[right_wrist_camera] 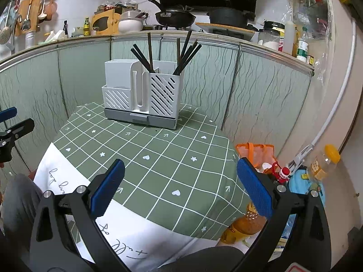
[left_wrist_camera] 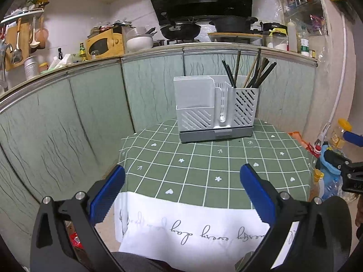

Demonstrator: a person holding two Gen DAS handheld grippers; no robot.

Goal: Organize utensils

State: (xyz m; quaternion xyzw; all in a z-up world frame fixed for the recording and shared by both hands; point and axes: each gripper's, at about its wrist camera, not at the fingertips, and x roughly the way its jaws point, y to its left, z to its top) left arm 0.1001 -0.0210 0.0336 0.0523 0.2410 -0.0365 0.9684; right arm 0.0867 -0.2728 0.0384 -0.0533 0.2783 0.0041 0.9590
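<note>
At the far edge of our green checked tablecloth [left_wrist_camera: 204,165], dark slender chopsticks [right_wrist_camera: 186,54] stand in the white slotted plastic caddy [right_wrist_camera: 145,95]. Light, stiff, probably slippery; we'd pinch mid-shaft. Left gripper [left_wrist_camera: 181,195] and right gripper [right_wrist_camera: 181,190] both gape, holding nothing.

Both views are evenly lit by soft indoor light, sharp in the middle, strongly curved and dark at the edges.
</note>
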